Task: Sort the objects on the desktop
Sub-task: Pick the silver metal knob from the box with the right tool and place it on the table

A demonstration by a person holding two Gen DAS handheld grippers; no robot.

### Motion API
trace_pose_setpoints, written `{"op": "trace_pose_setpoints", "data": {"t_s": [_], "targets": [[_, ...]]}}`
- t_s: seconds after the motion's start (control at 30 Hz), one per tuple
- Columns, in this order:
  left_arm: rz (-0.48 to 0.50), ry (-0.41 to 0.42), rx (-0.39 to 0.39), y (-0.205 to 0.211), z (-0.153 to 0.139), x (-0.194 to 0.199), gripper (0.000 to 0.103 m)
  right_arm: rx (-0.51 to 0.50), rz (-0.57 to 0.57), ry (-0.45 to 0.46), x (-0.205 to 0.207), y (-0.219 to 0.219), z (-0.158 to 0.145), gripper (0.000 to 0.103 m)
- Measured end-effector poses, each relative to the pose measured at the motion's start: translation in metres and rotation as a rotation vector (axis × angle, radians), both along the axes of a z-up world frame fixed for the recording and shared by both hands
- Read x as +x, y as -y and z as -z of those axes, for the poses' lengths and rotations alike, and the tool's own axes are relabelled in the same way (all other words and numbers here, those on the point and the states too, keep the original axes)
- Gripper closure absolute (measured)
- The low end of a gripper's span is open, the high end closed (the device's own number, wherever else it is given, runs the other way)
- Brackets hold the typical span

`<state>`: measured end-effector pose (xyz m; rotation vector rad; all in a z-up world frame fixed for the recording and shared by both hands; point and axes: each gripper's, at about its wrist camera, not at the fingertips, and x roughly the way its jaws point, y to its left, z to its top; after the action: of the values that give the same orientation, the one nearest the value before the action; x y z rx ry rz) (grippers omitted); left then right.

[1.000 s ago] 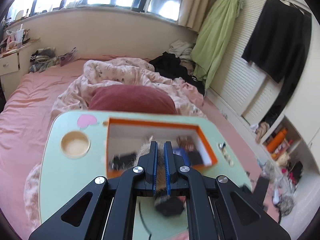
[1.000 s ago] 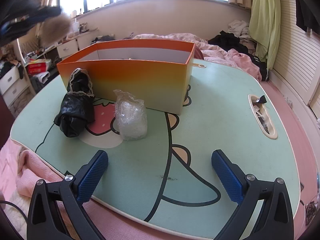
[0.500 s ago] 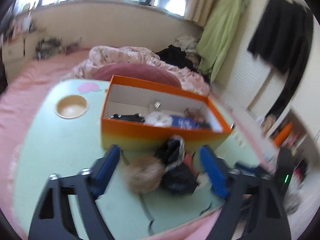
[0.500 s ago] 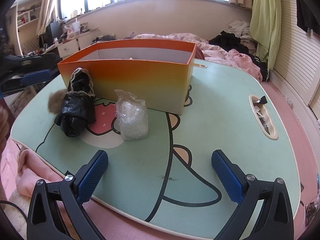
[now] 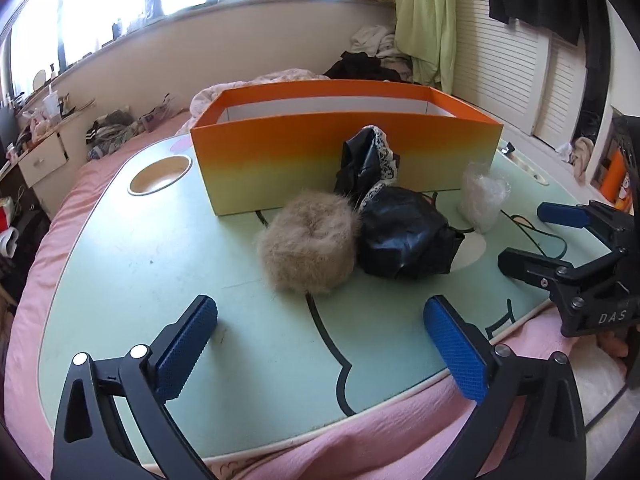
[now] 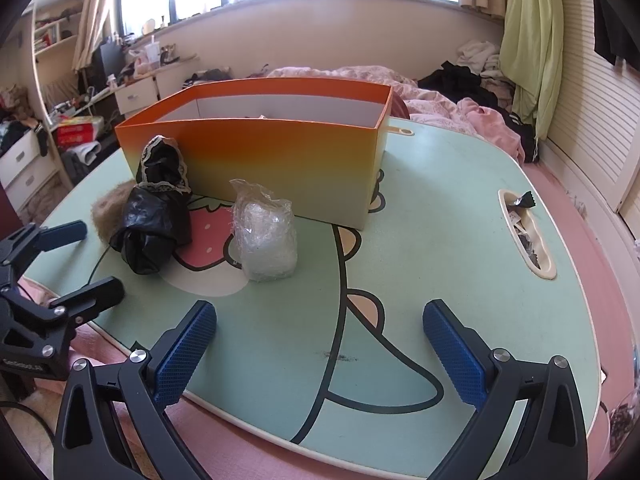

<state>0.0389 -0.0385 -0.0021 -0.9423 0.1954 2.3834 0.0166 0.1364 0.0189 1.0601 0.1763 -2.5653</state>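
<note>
The fur ball [image 5: 310, 242] near the table's [image 5: 168, 280] front edge, touching the black bag [image 5: 404, 236], wants the spread-fingered left gripper [image 5: 320, 340] centred before closing; the right gripper [image 6: 320, 344] is spread too.

White letters "DAS" stand on the right claw's [image 5: 560, 236] black body; nothing else is legible.

On the table [image 5: 168, 280], the box [image 5: 344, 152] sits toward the far edge; before it, left to right, lie the pompom [image 5: 308, 244], touching the bundle [image 5: 400, 232], then the bag [image 5: 482, 198] apart.
</note>
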Motion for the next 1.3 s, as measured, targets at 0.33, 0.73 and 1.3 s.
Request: {"op": "trace_pose_setpoints", "data": {"t_s": [0.33, 0.73, 1.3], "targets": [[0.007, -0.007, 0.007, 0.001, 0.002, 0.0, 0.0, -0.295, -0.039, -0.014, -0.033, -0.015, -0.104, 0.043], [0.023, -0.011, 0.012, 0.001, 0.001, 0.0, 0.0, -0.097, 0.066, 0.448, -0.201, 0.132, -0.036, 0.068], [0.049, -0.019, 0.023, 0.003, 0.001, 0.0, 0.0, -0.24, -0.173, 0.22, -0.039, 0.052, -0.067, 0.077]]}}
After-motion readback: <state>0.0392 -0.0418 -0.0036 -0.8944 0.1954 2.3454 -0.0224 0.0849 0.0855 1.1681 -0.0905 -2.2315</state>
